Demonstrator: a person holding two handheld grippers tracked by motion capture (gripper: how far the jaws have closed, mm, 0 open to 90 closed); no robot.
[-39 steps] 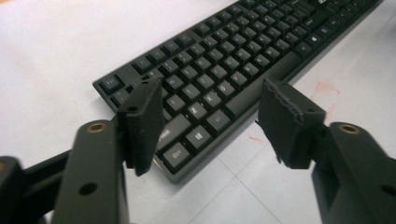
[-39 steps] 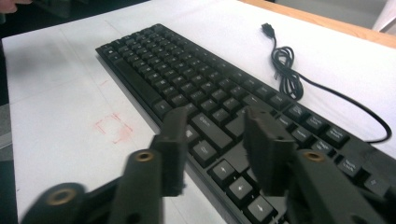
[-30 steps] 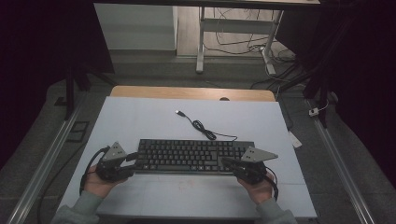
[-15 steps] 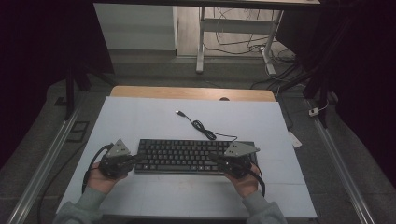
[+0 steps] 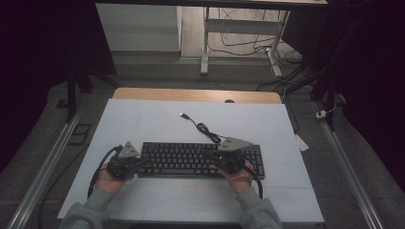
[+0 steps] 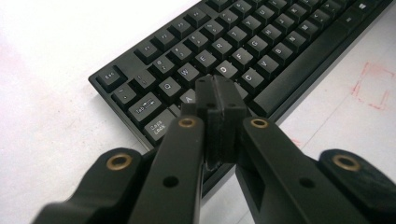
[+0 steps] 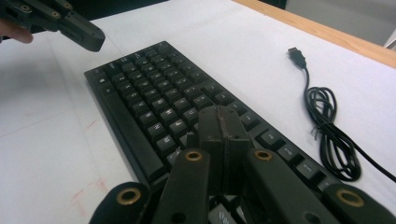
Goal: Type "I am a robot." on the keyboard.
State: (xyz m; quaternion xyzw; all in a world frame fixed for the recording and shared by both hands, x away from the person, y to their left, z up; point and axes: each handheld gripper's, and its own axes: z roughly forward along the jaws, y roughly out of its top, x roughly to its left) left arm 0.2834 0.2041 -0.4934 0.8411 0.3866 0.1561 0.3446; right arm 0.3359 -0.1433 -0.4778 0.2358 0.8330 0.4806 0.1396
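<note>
1. Keyboard lies flat near the table's front edge, its cable coiled behind, unplugged.
2. Left gripper: jaws pressed together, poised over the letter keys, apparently for pressing.
3. Right gripper: jaws likewise together, above the right-hand keys.

L gripper closed, R gripper closed

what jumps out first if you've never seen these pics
A black keyboard lies across the near half of the white table, with a hand-held claw over each end: the left claw shut above its left-hand keys, the right claw shut over keys farther right. Its coiled cable trails behind, the USB plug lying loose.
</note>
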